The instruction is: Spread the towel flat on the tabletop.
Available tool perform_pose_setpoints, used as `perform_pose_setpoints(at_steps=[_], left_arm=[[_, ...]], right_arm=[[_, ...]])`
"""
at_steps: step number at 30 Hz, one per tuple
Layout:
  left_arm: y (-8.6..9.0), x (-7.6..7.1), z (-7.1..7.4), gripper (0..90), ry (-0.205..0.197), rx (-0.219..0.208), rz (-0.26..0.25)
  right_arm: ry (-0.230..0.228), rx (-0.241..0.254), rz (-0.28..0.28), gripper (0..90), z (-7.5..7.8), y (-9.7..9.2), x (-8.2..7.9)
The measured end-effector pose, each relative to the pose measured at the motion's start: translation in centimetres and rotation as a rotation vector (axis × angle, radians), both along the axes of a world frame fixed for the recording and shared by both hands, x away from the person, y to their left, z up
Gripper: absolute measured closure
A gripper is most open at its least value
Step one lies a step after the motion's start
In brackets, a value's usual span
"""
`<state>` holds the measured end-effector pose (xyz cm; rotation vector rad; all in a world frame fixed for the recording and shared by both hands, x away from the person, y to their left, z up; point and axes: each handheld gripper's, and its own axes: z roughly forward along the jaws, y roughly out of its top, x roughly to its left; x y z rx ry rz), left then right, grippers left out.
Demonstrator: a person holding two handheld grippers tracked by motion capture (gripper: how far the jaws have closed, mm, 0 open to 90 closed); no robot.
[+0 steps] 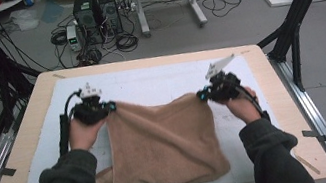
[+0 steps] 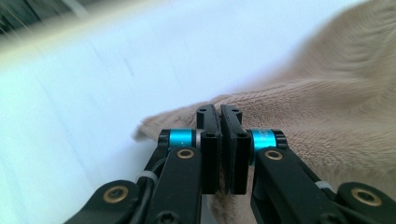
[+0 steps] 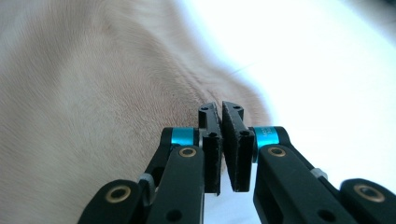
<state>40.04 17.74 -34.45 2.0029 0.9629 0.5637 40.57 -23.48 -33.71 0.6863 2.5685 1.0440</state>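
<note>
Two corners: both far corners of the towel (image 1: 165,142) are being pinched, one per gripper, while the near edge is lying bunched at the person's side of the table (image 1: 30,125).
Left gripper (image 1: 112,106): it is clenching the towel's far left corner; in the left gripper view (image 2: 219,140) the pads are pressing together with a fold of brown pile between them and a small tip poking out to the left.
Towel: it is lying on the white mat (image 1: 149,81) that covers the table, sagging in the middle between the two grips, its near left corner rumpled at the table's front edge.
Right gripper (image 1: 201,96): it is grasping the towel's far right corner; in the right gripper view (image 3: 219,140) the jaws are standing almost together with a thin edge of cloth caught near the tips.
Doing it well: judging by the sag, both hands should be rising evenly and drawing apart until the far edge is running taut; the right grip looks shallow, so a jerk could be pulling the corner free.
Next care: the rumpled near corner may be needing a shake or a drag across the mat to flatten.
Writing: no brand, label or lettering is readable on the towel, mat or grippers.
</note>
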Motion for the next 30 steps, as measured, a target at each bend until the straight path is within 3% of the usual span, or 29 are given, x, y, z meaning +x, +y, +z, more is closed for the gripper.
perform_pose_setpoints(at_steps=[1,2,3,4,5,6,7,10,14,18,20,24,26,28,30], left_arm=[[-0.4,1.2,1.6,86.2,-0.061,0.012,0.024],[-0.6,1.9,2.3,84.0,-0.1,0.023,0.054],[-0.6,2.9,2.9,76.8,-0.115,0.017,0.097],[-0.4,3.9,3.0,63.1,-0.076,-0.029,0.124],[-0.3,4.7,2.7,53.8,-0.019,-0.05,0.119],[-0.3,4.8,2.3,53.1,-0.001,-0.03,0.106],[-0.4,4.7,1.7,51.4,0.012,-0.015,0.095],[-0.2,3.8,-0.4,47.9,0.064,0.001,0.033],[0.3,1.1,-3.1,47.4,0.11,0.026,-0.033],[1.1,-1.7,-4.3,46.9,0.15,-0.004,-0.101],[1.5,-3.7,-4.6,46.1,0.153,-0.038,-0.133],[2.0,-6.8,-5.2,45.2,0.152,-0.037,-0.194],[1.9,-7.6,-5.7,48.3,0.173,-0.027,-0.219],[1.9,-8.0,-6.6,55.1,0.206,-0.022,-0.253],[1.7,-8.0,-7.6,59.1,0.231,0.025,-0.253]], right_arm=[[-0.038,0.001,-0.03,86.2,1.0,-0.3,0.6],[-0.096,0.037,-0.1,83.5,2.4,-0.9,1.7],[-0.109,0.086,-0.129,77.6,2.9,-1.3,2.4],[-0.11,0.148,-0.169,60.7,3.2,-1.8,3.3],[-0.075,0.181,-0.231,53.1,3.1,-2.1,4.2],[-0.016,0.201,-0.249,52.8,2.6,-2.5,4.8],[0.007,0.202,-0.252,51.9,2.1,-2.7,4.9],[0.029,0.183,-0.213,50.2,0.1,-2.5,3.9],[0.087,0.162,-0.146,45.3,-2.9,-2.0,1.8],[0.128,0.192,-0.076,44.0,-4.5,-1.6,-0.8],[0.118,0.195,-0.041,44.0,-4.8,-1.3,-2.7],[0.104,0.202,0.033,44.2,-5.6,-0.8,-6.2],[0.118,0.209,0.066,44.8,-6.2,-0.5,-7.8],[0.125,0.184,0.096,45.5,-7.1,-0.2,-9.2],[0.14,0.144,0.116,46.9,-8.1,0.1,-10.0]])
